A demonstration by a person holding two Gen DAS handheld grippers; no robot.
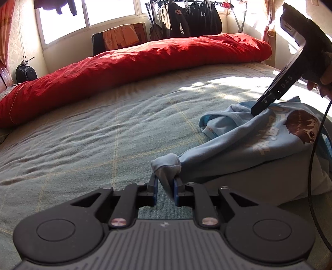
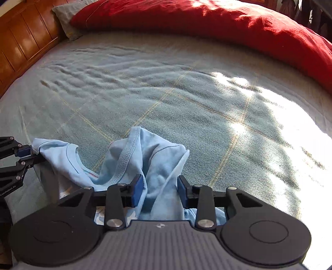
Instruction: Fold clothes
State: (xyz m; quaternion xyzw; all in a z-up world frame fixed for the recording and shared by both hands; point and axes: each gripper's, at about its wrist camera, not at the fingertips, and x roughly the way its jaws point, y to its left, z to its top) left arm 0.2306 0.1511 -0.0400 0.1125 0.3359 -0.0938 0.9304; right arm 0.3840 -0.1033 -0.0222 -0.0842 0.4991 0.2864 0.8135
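Observation:
A light blue T-shirt [image 1: 269, 141] with a cartoon print lies crumpled on the right of the grey-green bedspread [image 1: 83, 135]. My left gripper [image 1: 166, 182] is shut on a bunched corner of it, and the cloth pokes up past the fingertips. From the right wrist camera, that left gripper [image 2: 31, 154] pinches the shirt's left end beside the collar. My right gripper [image 2: 160, 191] has a raised fold of the shirt [image 2: 161, 157] filling the gap between its blue pads [image 2: 138, 192]. In the left wrist view the right gripper [image 1: 259, 108] points steeply down onto the shirt, held by a person's hand [image 1: 323, 81].
A long red duvet [image 1: 134, 68] lies along the far side of the bed. A wooden headboard [image 2: 25, 41] and a grey pillow [image 2: 66, 16] are at the left end. Dark clothes hang on a rack [image 1: 186, 18] by the windows. A black cable [image 1: 313, 155] hangs over the shirt.

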